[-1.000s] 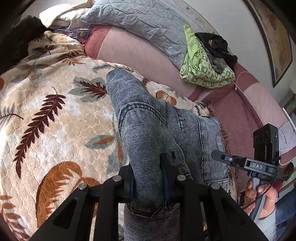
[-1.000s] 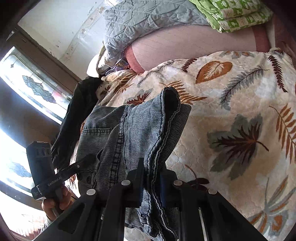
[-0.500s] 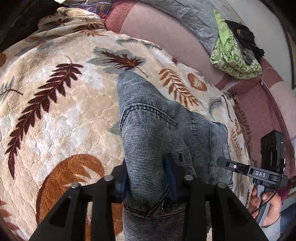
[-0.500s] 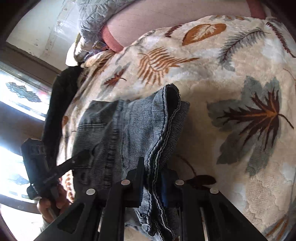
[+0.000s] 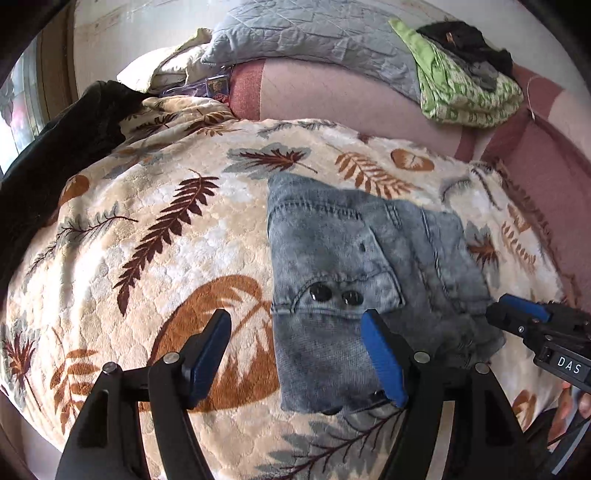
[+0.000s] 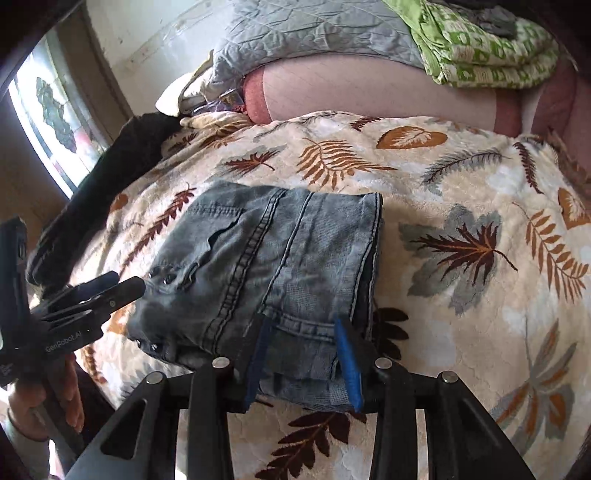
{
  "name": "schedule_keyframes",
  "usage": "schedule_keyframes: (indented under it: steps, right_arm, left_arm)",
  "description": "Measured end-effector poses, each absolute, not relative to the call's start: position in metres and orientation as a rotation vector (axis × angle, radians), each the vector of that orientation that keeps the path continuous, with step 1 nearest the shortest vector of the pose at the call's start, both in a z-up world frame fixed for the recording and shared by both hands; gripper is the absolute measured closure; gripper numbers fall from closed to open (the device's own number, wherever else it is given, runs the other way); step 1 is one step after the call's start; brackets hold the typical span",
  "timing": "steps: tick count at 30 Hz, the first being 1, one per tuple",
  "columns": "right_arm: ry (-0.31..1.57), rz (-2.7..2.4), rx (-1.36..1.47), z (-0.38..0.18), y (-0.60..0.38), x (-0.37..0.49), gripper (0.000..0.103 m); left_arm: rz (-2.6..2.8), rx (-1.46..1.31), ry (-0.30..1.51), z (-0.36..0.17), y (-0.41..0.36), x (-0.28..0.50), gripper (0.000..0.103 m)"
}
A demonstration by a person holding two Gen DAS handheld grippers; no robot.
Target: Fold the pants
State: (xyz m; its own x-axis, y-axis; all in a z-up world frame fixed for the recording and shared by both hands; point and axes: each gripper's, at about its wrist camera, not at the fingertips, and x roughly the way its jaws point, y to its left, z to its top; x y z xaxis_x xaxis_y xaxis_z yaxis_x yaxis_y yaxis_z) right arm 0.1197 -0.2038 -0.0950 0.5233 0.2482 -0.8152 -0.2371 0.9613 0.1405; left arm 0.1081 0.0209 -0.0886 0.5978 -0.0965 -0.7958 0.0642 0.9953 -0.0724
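Pants [image 5: 354, 288] lie folded in a compact denim stack on the leaf-print blanket [image 5: 177, 236] (two dark buttons face up). Left gripper [image 5: 297, 354]: jaws spread wide, gripping nothing, poised over the stack's near edge. Right gripper [image 6: 303, 354]: jaws parted, straddling the near hem without clamping it. Green patterned cloth [image 5: 465, 92] sits behind on the sofa back.

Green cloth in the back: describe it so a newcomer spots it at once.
Start at the leaf-print blanket where the folded jeans lie, then look up past the pink sofa back. The green cloth sits on its top right, beside the grey quilt: the only bright green, white-patterned thing.
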Motion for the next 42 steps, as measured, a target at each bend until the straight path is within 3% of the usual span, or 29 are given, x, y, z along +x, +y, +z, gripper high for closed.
schedule_keyframes:
  steps: [4,10,12,14,15,31,35,42]
  right_arm:
    - [1.040,0.254,-0.110,-0.133,-0.189,0.119,0.060]
    - [1.003,0.278,0.009,-0.100,-0.202,0.109,0.059]
    - [0.956,0.285,0.044,-0.087,-0.206,0.093,0.049]
    - [0.897,0.276,0.056,-0.077,-0.207,0.069,0.017]
    - [0.868,0.267,0.055,-0.074,-0.205,0.059,0.015]
    - [0.786,0.185,0.040,-0.074,-0.197,-0.011,0.014]
    - [0.749,0.173,0.005,-0.064,-0.190,-0.015,0.014]
    - [0.727,0.162,-0.013,-0.055,-0.190,-0.013,0.014]
  left_arm:
    - [-0.064,0.005,0.933,-0.106,0.011,0.106,0.028]
    - [-0.054,-0.033,0.903,-0.077,0.017,0.094,0.029]
    - [-0.042,-0.051,0.863,-0.066,0.018,0.079,0.029]
    - [-0.039,-0.055,0.834,-0.059,0.017,0.065,0.028]
    - [-0.030,-0.054,0.827,-0.057,0.016,0.059,0.028]
    - [0.005,-0.051,0.748,-0.034,0.005,0.003,0.027]
    - [0.030,-0.046,0.703,-0.024,0.007,-0.005,0.018]
    - [0.028,-0.072,0.688,-0.012,0.007,-0.009,0.018]
